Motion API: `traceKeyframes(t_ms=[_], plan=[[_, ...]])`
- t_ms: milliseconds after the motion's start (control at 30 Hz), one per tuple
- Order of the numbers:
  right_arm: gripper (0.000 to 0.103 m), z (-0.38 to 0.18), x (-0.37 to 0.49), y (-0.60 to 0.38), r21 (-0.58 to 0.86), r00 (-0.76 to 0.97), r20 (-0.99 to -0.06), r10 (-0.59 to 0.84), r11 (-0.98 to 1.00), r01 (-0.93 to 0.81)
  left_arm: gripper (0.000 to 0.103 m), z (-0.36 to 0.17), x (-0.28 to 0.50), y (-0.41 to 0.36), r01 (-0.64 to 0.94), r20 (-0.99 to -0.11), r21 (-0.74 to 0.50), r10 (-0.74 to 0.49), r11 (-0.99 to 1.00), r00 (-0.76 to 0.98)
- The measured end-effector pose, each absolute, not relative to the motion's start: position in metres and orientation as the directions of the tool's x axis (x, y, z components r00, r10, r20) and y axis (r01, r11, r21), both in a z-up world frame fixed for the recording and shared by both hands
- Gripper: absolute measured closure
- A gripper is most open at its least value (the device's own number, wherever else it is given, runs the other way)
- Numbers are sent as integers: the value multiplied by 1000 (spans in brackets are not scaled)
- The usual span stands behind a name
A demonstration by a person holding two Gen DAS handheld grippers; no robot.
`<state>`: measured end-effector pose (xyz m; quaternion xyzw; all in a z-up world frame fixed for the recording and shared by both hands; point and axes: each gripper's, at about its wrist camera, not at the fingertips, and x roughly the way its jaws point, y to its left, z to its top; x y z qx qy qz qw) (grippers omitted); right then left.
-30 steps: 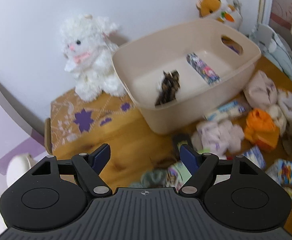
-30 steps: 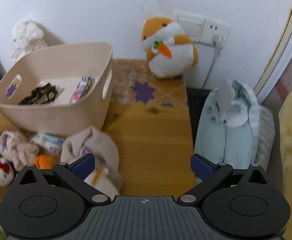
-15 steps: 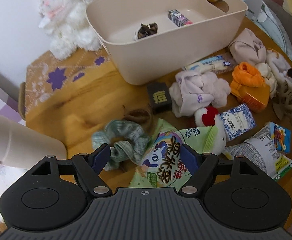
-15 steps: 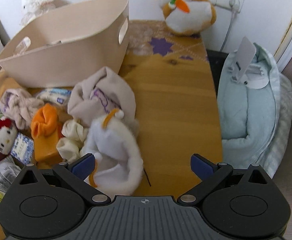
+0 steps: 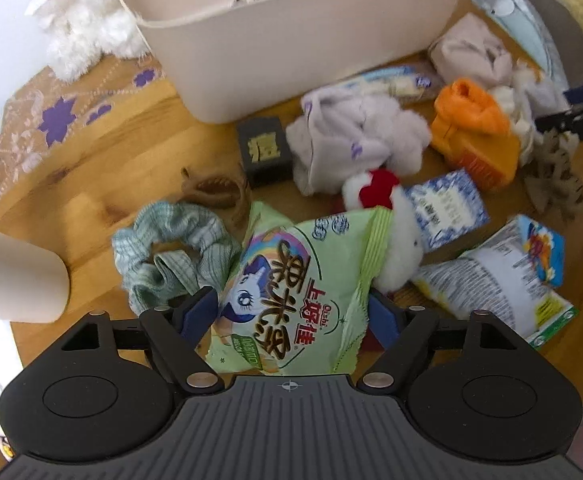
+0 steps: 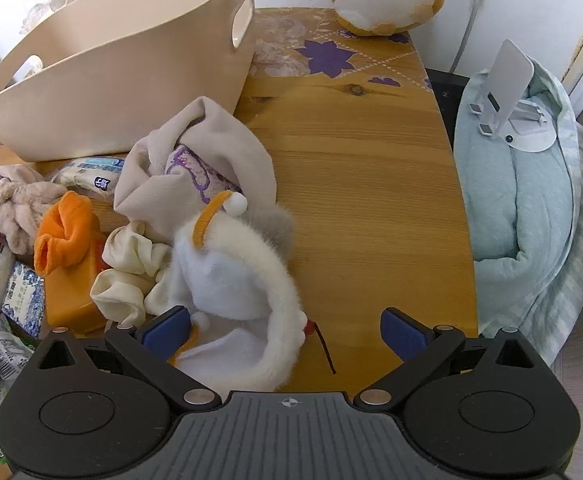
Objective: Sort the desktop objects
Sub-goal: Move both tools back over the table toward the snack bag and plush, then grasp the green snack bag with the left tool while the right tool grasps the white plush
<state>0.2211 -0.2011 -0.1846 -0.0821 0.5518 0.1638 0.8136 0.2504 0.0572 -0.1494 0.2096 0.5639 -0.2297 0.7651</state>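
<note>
My left gripper [image 5: 291, 312] is open, its blue pads on either side of a green snack bag [image 5: 295, 292] that lies on the wooden table. A green checked scrunchie [image 5: 171, 252] lies left of the bag. The beige bin [image 5: 291, 36] stands at the back and also shows in the right wrist view [image 6: 123, 68]. My right gripper [image 6: 285, 330] is open and low over a white furry hat [image 6: 243, 300], whose edge lies between the pads near the left one.
Loose items fill the table: black box [image 5: 265, 152], lilac cloth [image 5: 351, 140], orange sock on an orange box [image 5: 471, 132], blue-white packet [image 5: 445, 208], Hello Kitty plush [image 5: 391, 220], white bag [image 5: 499, 284]. Bare wood [image 6: 371, 184] lies right; a blue cushion [image 6: 523, 200] beyond.
Both grippers have dropped lower toward the table. The left has closed in over the green snack bag, which now lies between its pads. The right has come down onto the white hat.
</note>
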Motion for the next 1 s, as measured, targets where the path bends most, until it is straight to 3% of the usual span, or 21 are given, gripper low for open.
traceKeyframes(t_ms=[100, 300, 433, 567, 800, 1000], plan=[[2, -186, 222, -201, 61, 339, -920, 196, 926, -372, 22, -157, 254, 59, 574, -961, 50, -117, 817, 251], [25, -190, 218, -203, 116, 310, -917, 253, 910, -399, 27, -167, 255, 55, 578, -962, 61, -105, 814, 250], [56, -187, 213, -203, 135, 307, -907, 289, 889, -437, 31, -166, 251, 52, 599, -959, 52, -128, 799, 254], [76, -181, 207, -204, 115, 329, -900, 285, 884, -453, 36, -166, 249, 51, 604, -959, 38, -141, 796, 245], [91, -168, 188, -208, 49, 374, -888, 269, 863, -502, 37, -154, 240, 50, 593, -948, 23, -171, 805, 269], [92, -154, 180, -214, 2, 423, -866, 266, 848, -530, 37, -144, 231, 54, 581, -938, 8, -195, 814, 287]])
